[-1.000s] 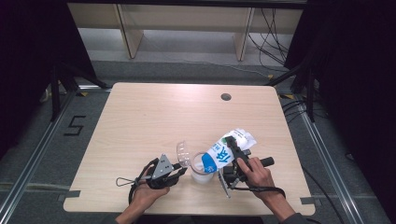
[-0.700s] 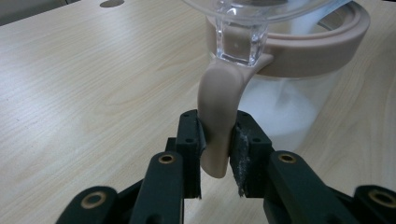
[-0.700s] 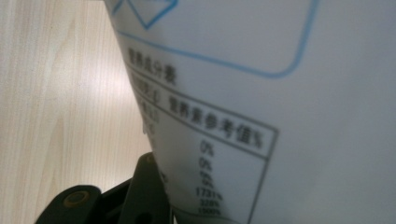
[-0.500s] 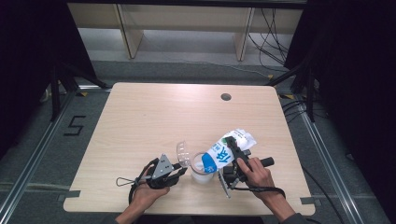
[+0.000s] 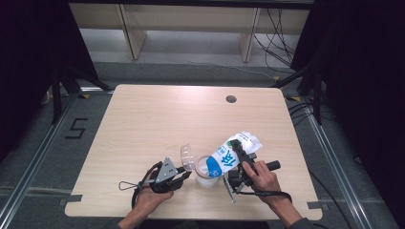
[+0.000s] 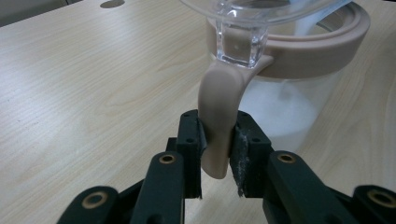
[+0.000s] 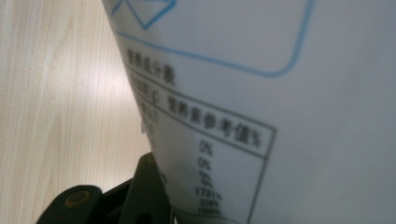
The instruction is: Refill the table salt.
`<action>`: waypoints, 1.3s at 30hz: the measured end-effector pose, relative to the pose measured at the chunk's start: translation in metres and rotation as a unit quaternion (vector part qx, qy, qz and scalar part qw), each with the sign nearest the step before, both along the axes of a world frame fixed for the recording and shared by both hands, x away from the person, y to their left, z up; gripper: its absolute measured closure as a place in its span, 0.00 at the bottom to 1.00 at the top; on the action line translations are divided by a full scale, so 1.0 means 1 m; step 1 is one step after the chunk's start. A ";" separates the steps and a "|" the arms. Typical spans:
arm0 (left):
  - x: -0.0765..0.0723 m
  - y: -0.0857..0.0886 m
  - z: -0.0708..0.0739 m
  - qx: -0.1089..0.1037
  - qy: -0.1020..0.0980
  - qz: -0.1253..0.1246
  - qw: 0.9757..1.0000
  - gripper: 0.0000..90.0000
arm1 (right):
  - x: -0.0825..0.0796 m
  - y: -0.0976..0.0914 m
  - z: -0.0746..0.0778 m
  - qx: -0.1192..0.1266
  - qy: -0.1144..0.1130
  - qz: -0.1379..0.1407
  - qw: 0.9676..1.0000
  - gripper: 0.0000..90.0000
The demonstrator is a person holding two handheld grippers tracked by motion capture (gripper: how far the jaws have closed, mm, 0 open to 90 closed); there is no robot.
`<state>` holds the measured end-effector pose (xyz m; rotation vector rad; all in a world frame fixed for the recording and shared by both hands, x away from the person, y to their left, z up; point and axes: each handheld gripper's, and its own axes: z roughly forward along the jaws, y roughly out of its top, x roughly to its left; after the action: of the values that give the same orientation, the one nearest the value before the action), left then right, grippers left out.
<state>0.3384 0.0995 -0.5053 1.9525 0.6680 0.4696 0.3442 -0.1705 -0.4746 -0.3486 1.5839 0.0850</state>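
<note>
A clear jar (image 5: 207,172) with a beige rim stands near the table's front edge, its clear lid (image 5: 187,156) flipped up at the left. White powder fills the jar's lower part (image 6: 280,109). My left gripper (image 5: 184,176) is shut on the jar's beige tab (image 6: 217,126), pads on both sides of it. My right gripper (image 5: 237,157) is shut on a white and blue bag (image 5: 232,153), tilted with its blue end over the jar's mouth. The bag's printed side (image 7: 261,107) lies close before the right gripper view, with one black jaw showing beneath it.
The light wooden table (image 5: 157,119) has a dark round hole (image 5: 231,99) at the far right. Wooden shelving and cables stand on the floor beyond the far edge. Dark curtains flank both sides.
</note>
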 end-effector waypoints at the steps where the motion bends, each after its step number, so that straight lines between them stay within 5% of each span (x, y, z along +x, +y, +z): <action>1: 0.000 0.000 0.000 0.000 0.000 0.000 1.000 0.82 | 0.000 0.000 0.000 -0.003 0.000 0.000 1.000 0.75; 6: 0.000 0.000 0.000 0.000 0.000 0.000 1.000 0.82 | 0.001 0.000 0.000 -0.001 -0.001 0.005 1.000 0.75; 8: 0.000 0.000 0.000 0.000 0.000 0.000 1.000 0.83 | -0.001 0.000 0.001 -0.007 0.018 -0.018 1.000 0.75; 9: 0.000 0.000 0.000 0.001 0.000 0.000 1.000 0.83 | -0.001 0.000 0.001 -0.009 0.004 -0.007 1.000 0.75; 11: 0.000 0.000 0.000 0.001 0.000 0.001 1.000 0.83 | -0.001 -0.001 -0.004 0.023 0.009 -0.011 1.000 0.75; 16: 0.000 0.000 0.000 0.001 -0.001 0.001 1.000 0.83 | -0.001 -0.001 -0.002 0.008 0.011 -0.012 1.000 0.75; 20: 0.000 0.000 0.000 0.001 0.000 0.001 1.000 0.83 | -0.002 -0.002 -0.004 0.024 0.012 -0.017 1.000 0.75; 23: 0.000 0.000 0.000 0.001 0.000 0.001 1.000 0.83 | 0.000 0.000 0.001 -0.007 -0.002 0.002 1.000 0.75; 25: 0.000 0.000 0.000 0.001 0.000 0.001 1.000 0.83 | 0.000 0.000 0.000 0.001 0.004 -0.005 1.000 0.75; 26: 0.000 0.000 0.000 0.001 -0.001 0.001 1.000 0.83 | -0.002 -0.002 -0.004 0.025 0.012 -0.017 0.999 0.75; 30: 0.000 0.000 0.000 0.001 0.000 0.001 1.000 0.83 | -0.002 -0.002 -0.005 0.029 0.013 -0.020 0.999 0.75; 32: 0.000 0.000 0.000 0.002 -0.002 0.000 1.000 0.83 | -0.001 -0.001 -0.002 0.006 0.010 -0.012 1.000 0.75; 37: 0.000 0.000 0.000 0.002 0.000 0.000 1.000 0.83 | -0.002 -0.001 -0.001 0.007 0.011 -0.018 1.000 0.76; 39: 0.000 0.000 0.000 0.002 0.000 0.000 1.000 0.83 | 0.002 0.000 0.000 0.003 -0.005 0.010 1.000 0.76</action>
<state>0.3385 0.0995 -0.5048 1.9565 0.6687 0.4707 0.3458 -0.1709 -0.4747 -0.3595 1.5704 0.1024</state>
